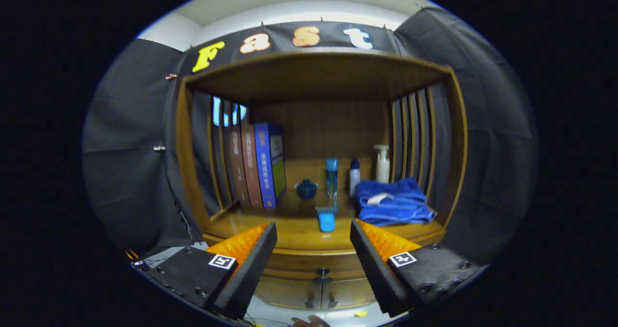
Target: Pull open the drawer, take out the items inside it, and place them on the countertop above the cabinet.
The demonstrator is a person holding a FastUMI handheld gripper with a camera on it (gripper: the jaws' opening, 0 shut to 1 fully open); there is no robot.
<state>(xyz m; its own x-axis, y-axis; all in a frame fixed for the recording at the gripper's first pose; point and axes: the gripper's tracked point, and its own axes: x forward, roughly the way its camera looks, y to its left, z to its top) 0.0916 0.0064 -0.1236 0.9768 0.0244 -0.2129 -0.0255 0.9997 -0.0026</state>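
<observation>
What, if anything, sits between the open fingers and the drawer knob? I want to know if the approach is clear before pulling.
Nothing visible blocks it. The gripper is open and holds nothing, and the drawer knob shows in the gap between its fingers, below the countertop edge. The blue tube lies up on the countertop, out of the path.

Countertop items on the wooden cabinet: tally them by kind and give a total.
Upright books: 3
Bottles (tall blue bottle, small white blue-capped bottle, white pump bottle): 3
Flat light-blue tube: 1
Small dark-blue lidded jar: 1
Folded blue towel: 1
Total: 9
The gripper hangs open, fingers empty, before the closed drawer.
</observation>
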